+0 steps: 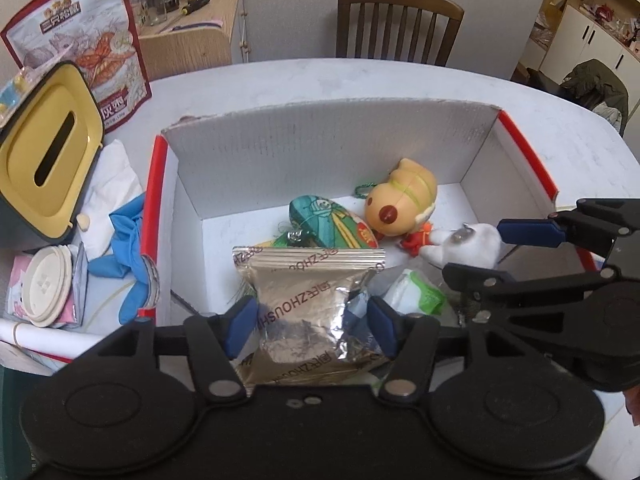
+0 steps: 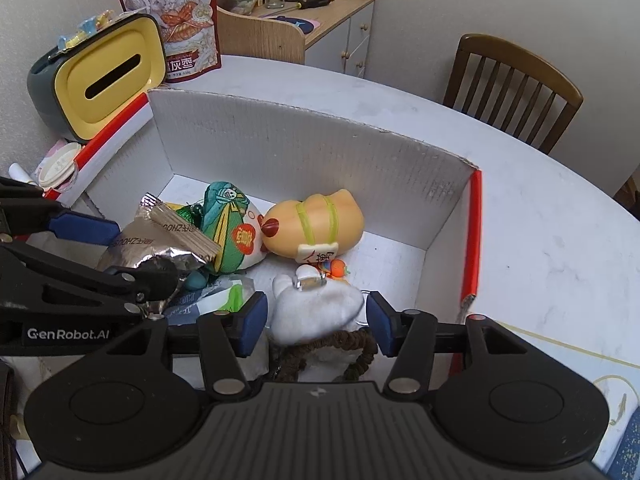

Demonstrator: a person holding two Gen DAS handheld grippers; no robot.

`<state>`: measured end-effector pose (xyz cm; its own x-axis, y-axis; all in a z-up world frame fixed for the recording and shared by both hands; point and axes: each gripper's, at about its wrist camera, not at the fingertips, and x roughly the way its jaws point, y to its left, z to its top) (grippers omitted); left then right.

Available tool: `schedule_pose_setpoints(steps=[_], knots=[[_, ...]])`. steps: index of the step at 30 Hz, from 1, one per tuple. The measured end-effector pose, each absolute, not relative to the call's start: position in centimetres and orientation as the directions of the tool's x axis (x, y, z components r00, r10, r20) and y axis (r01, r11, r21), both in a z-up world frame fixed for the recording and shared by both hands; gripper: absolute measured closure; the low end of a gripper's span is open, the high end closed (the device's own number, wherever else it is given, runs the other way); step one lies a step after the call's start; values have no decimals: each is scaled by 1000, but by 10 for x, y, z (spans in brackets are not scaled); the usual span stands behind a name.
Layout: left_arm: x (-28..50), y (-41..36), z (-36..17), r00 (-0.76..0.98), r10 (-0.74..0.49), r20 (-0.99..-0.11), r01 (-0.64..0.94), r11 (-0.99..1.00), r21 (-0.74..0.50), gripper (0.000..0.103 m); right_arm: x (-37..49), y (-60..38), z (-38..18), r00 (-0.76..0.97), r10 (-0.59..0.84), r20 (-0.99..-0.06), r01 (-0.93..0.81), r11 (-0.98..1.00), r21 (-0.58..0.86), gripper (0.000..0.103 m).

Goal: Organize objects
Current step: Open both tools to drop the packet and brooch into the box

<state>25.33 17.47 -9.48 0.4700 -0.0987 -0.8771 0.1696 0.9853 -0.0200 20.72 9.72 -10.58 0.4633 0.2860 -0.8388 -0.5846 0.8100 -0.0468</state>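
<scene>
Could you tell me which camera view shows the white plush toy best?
The right wrist view: the white plush toy lies whole and central between the right gripper pads, with gaps either side. The left wrist view catches it only at the right, partly behind that gripper's fingers.

the silver foil packet [image 1: 312, 304] near the box's front left corner bears "zhoush" in brown letters, repeated along its sealed edges. the left gripper's [image 2: 132, 248] black arm reads "genrobot.ai" in white. the red-edged snack bag [image 2: 176, 12] at the table's far left edge carries large chinese characters.
</scene>
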Motion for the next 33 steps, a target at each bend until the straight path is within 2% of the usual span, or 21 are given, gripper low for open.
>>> schedule_pose_setpoints(steps=[3, 8, 10, 14, 19, 22, 33], knots=[[249, 174, -90, 483, -108, -869, 172, 985, -27, 39, 203, 92, -102, 466, 285, -838, -577, 815, -44, 45], [238, 174, -77, 521, -114, -846, 177, 984, -23, 27, 193, 83, -90, 479, 299, -825, -575, 817, -38, 43], [234, 175, -70, 537, -122, -835, 180, 983, -28, 26, 187, 77, -85, 488, 308, -816, -573, 819, -33, 39], [223, 174, -58, 571, -132, -811, 188, 982, -27, 19, 176, 66, -72, 507, 325, -798, -565, 825, -23, 38], [207, 174, -42, 615, -143, -775, 189, 982, -31, 17, 160, 50, -52, 543, 367, -756, -558, 830, 3, 35], [195, 175, -33, 641, -151, -753, 188, 981, -37, 10, 149, 39, -39, 555, 400, -729, -559, 828, 29, 35], [156, 171, -6, 704, -168, -690, 200, 979, -34, 5, 112, 12, -2, 580, 520, -627, -582, 803, 128, 26]])
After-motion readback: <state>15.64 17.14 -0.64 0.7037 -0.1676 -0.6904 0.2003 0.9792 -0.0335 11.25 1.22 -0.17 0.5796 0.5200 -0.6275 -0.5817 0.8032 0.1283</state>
